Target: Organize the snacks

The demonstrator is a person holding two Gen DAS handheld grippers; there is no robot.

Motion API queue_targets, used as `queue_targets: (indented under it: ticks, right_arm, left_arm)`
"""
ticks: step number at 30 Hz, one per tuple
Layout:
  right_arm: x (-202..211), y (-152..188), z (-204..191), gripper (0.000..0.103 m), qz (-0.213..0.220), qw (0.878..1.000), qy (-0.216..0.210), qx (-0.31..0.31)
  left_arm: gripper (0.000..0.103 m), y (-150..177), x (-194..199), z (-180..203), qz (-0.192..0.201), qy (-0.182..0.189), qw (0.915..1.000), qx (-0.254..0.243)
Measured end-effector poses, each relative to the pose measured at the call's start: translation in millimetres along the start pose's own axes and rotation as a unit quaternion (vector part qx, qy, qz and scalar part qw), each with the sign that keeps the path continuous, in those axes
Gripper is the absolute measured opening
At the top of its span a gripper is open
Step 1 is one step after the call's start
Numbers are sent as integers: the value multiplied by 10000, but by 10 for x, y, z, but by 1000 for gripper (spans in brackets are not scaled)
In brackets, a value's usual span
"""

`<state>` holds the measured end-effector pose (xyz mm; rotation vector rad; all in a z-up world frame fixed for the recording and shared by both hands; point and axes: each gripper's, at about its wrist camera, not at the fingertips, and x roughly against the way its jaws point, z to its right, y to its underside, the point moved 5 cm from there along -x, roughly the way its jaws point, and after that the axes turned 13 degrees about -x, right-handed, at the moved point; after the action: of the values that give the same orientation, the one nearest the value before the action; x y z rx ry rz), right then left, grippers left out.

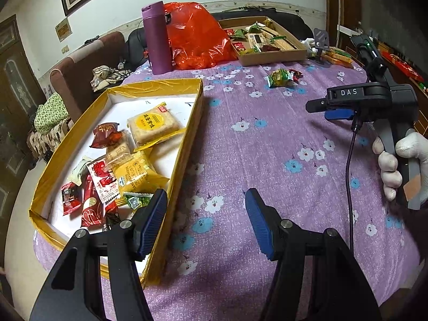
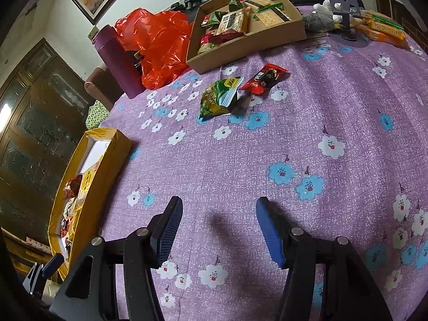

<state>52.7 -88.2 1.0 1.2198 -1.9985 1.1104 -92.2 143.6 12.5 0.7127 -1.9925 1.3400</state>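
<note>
A yellow-rimmed box (image 1: 187,133) on the left holds several wrapped snacks, among them a yellow cake pack (image 1: 153,125). It also shows in the right wrist view (image 2: 107,160). A green snack pack (image 2: 220,97) and a red snack pack (image 2: 263,79) lie loose on the purple flowered cloth; both show far off in the left wrist view (image 1: 279,77). A brown cardboard box (image 2: 248,45) at the back holds several more snacks. My left gripper (image 1: 206,222) is open and empty beside the yellow box's right wall. My right gripper (image 2: 219,230) is open and empty above bare cloth, well short of the loose packs.
A purple flask (image 1: 157,38) and a red plastic bag (image 1: 198,37) stand at the back. A phone stand (image 2: 345,5) and orange packs (image 2: 385,30) sit at the back right. A sofa (image 1: 77,75) is beyond the table's left edge.
</note>
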Motion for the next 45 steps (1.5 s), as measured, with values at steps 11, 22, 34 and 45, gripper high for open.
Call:
queue_targets:
  ticks: [11, 22, 34, 45]
  right_arm:
    - [-14, -33, 6, 62, 7, 10000, -5, -6]
    - [-38, -322, 72, 62, 231, 9996, 132, -112]
    - [-205, -1141, 107, 67, 787, 9948, 581, -267]
    - [-721, -1053, -486, 57, 82, 9973, 276, 677]
  left_arm:
    - [60, 24, -94, 40, -125, 130, 9998, -8]
    - [60, 20, -160, 48, -40, 568, 9982, 161]
    - [60, -38, -177, -16, 357, 1526, 9865, 484]
    - [60, -77, -247, -6, 348, 1780, 9816, 602]
